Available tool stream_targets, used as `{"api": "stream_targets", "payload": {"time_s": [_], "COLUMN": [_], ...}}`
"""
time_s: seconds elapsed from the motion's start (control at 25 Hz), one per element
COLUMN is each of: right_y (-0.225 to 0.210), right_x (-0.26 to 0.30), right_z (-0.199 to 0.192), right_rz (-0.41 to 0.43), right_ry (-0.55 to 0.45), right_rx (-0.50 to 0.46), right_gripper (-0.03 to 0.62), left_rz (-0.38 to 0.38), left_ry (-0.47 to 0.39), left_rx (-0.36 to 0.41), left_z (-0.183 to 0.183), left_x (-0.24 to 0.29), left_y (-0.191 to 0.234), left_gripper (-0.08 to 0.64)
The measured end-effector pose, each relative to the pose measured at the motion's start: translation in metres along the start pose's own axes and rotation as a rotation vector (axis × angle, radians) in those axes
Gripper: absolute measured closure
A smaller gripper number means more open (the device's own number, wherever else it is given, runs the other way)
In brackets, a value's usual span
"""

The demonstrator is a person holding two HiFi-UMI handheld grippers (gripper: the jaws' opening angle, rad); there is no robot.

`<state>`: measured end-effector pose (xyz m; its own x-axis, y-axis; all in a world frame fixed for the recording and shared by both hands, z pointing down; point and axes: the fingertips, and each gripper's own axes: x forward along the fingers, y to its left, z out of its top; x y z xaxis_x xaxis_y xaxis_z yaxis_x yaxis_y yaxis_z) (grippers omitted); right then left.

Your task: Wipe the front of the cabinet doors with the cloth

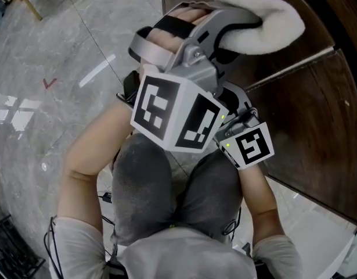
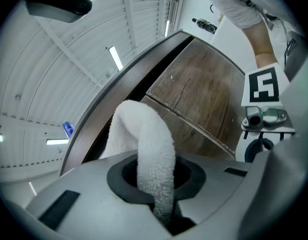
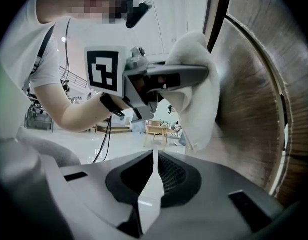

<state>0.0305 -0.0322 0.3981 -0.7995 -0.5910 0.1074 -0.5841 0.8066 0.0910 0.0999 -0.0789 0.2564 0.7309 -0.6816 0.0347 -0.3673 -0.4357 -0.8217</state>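
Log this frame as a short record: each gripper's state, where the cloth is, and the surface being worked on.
left gripper: shut on the white cloth
right gripper: shut, empty, close to the left one
cloth position: folded over, held up to the cabinet door; contact looks likely
door surface: dark wood grain
floor: grey, marbled
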Motion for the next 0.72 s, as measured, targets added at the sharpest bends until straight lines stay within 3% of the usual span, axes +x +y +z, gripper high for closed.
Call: {"api": "stream_targets", "payload": {"time_s": [0.28, 0.52, 0.72], "right_y": [0.007, 0.01, 0.008], "right_x": [0.019, 0.039, 0.047], "right_z": [-0.002, -0.01, -0.014], "right_rz": [0.028, 0.014, -0.009], "right_ry": [-0.016, 0.027, 0.039], "right_rx": [0.069, 0.043, 0.034], "right_gripper": [0.54, 0.54, 0.54], "left_rz": [0.037, 0.073, 0.068], "left_ry": [0.111, 0.184, 0.202], "left_rx": [0.007, -0.067, -0.103], "left_z": [-0.088, -0.162, -0.199], "left_x": [-0.019, -0.024, -0.017], "left_y": [0.002, 0.019, 0.021], "left_gripper": [0.502, 0.502, 0.502]}}
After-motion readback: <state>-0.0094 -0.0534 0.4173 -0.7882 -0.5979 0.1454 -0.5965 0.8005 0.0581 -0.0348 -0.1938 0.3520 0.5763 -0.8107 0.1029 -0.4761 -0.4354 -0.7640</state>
